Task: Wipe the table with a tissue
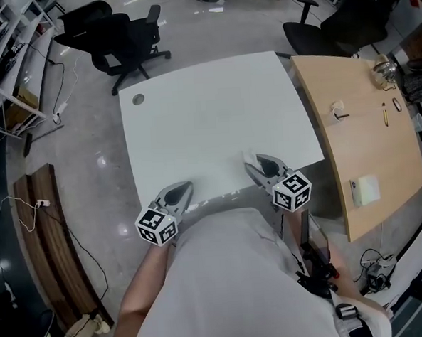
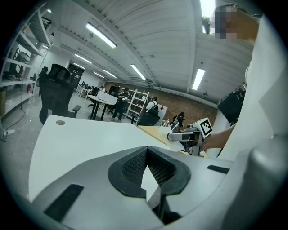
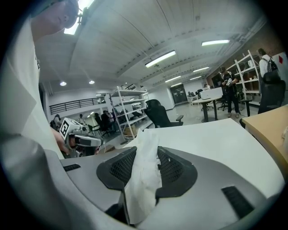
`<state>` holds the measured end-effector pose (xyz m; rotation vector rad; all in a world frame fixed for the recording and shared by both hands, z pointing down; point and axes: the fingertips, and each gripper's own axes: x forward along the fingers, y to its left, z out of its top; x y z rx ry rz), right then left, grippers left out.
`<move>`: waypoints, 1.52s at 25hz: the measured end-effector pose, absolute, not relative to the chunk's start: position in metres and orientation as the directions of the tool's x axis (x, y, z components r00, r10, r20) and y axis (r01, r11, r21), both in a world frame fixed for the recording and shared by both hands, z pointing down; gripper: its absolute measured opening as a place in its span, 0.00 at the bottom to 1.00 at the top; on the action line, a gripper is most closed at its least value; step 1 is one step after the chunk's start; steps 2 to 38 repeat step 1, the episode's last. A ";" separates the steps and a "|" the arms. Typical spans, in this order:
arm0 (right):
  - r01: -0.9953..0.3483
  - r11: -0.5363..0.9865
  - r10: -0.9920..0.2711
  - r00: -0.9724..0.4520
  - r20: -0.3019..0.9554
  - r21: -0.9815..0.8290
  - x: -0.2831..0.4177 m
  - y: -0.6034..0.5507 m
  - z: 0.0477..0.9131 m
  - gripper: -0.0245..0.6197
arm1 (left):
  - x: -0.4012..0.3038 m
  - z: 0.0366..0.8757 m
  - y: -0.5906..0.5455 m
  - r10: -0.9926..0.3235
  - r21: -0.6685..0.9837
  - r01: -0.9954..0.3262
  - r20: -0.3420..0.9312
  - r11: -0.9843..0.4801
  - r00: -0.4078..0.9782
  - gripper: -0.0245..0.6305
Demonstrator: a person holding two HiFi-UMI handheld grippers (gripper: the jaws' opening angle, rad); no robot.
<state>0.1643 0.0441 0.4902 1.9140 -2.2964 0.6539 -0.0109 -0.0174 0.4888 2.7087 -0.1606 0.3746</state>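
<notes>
A: Where was the tissue [image 3: 143, 175]?

B: Clamped in the right hand-held gripper [image 1: 263, 167]. Its jaws were closed onto the sheet, which ran lengthwise along them and stuck up and out past the tips as a crumpled white strip.

A: And the other one?

B: The left hand-held gripper [image 1: 178, 195] had its jaws a little apart with nothing between them; only the white bench [image 1: 208, 114] showed through the gap. It hung at the near edge, to the left of the person's body.

A: So which way did the surface lie from the tissue?

B: Ahead and below. Both hand-held grippers sat at the near edge, pointing out over the bench, the right one toward the near right corner, near the wooden bench [image 1: 365, 119] alongside. The tissue's free end led the jaws. Whether it touched the top, I could not tell.

A: Which hand for the wipe?

B: The right, I'd judge; it held the tissue, with nearly the whole top lying ahead and leftward.
</notes>
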 end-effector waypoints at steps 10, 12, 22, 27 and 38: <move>-0.955 0.122 -0.920 -0.211 0.330 -0.270 0.166 0.046 0.491 0.26 | -0.010 0.490 -0.017 -0.056 0.372 -0.164 0.284 -0.913 0.957 0.05; -0.955 0.122 -0.920 -0.211 0.330 -0.270 0.166 0.046 0.491 0.26 | -0.010 0.490 -0.017 -0.056 0.372 -0.164 0.284 -0.913 0.957 0.05; -0.955 0.122 -0.920 -0.211 0.330 -0.270 0.166 0.046 0.491 0.26 | -0.010 0.490 -0.017 -0.056 0.372 -0.164 0.284 -0.913 0.957 0.05; -0.955 0.122 -0.920 -0.211 0.330 -0.270 0.166 0.046 0.491 0.26 | -0.010 0.490 -0.017 -0.056 0.372 -0.164 0.284 -0.913 0.957 0.05; -0.955 0.122 -0.920 -0.211 0.330 -0.270 0.166 0.046 0.491 0.26 | -0.010 0.490 -0.017 -0.056 0.372 -0.164 0.284 -0.913 0.957 0.05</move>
